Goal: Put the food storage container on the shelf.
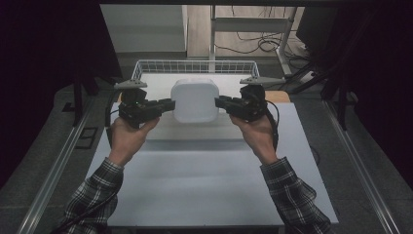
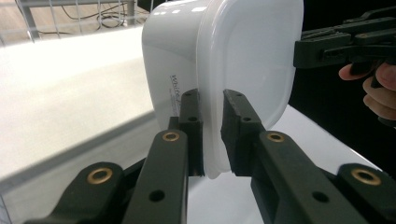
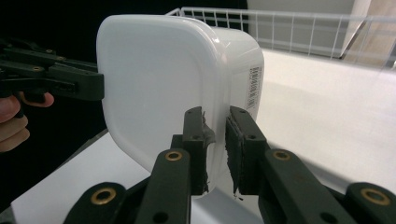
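Note:
A white plastic container [image 1: 195, 100] with rounded corners is turned on its side, its flat face toward the person. My left gripper [image 1: 168, 105] is shut on its left rim and my right gripper [image 1: 220, 102] is shut on its right rim. In the left gripper view the jaws pinch the thin rim [image 2: 212, 140] of the container [image 2: 243, 51], with the right gripper [image 2: 336, 46] at its far edge. In the right gripper view the jaws clamp the rim [image 3: 215, 140] of the container [image 3: 154, 79], and the left gripper [image 3: 60, 79] shows beyond it. Whether the container touches the table I cannot tell.
A white wire basket [image 1: 195, 66] stands at the back of the white table [image 1: 204, 185]. A raised white board [image 1: 160, 80] lies under and behind the container, and a tan edge [image 1: 278, 96] shows behind the right gripper. Dark floor flanks the table.

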`<act>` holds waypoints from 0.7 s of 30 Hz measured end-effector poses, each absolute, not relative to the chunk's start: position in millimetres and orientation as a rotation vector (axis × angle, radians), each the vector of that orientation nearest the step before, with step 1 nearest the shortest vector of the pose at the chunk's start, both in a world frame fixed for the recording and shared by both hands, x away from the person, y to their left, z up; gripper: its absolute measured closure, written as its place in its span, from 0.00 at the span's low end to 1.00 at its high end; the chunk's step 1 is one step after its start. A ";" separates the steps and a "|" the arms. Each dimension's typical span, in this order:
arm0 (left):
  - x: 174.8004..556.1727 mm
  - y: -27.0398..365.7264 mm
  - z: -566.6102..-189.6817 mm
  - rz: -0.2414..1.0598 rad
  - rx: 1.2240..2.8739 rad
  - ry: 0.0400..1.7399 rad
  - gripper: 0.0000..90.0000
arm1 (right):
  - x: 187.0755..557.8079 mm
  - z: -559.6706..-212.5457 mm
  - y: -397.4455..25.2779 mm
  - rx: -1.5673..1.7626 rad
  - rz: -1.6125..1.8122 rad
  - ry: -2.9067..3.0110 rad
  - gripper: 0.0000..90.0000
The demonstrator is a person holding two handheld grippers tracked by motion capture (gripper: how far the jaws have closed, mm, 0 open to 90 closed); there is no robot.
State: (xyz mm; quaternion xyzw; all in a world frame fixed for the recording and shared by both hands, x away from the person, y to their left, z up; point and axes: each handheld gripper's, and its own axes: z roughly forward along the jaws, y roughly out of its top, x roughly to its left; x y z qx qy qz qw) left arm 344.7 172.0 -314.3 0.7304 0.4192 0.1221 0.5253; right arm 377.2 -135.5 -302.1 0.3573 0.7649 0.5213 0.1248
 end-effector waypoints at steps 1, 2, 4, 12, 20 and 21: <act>347.8 173.1 -312.4 0.290 1.746 1.003 0.88 | 379.9 -299.4 -134.2 1.040 1.516 2.226 0.86; 351.0 173.9 -310.8 0.288 1.743 1.004 0.88 | 382.6 -297.0 -133.0 1.040 1.514 2.224 0.86; 357.7 175.2 -307.7 0.284 1.744 1.007 0.88 | 388.5 -293.1 -130.8 1.042 1.505 2.220 0.86; 382.6 177.9 -301.7 0.244 1.744 1.044 0.88 | 412.4 -284.4 -124.6 1.090 1.483 2.208 0.86; 393.8 177.2 -306.3 0.245 1.751 1.053 0.86 | 427.7 -285.3 -121.7 1.138 1.465 2.231 0.85; 394.9 176.2 -306.9 0.248 1.755 1.056 0.85 | 429.2 -285.8 -121.6 1.151 1.470 2.229 0.85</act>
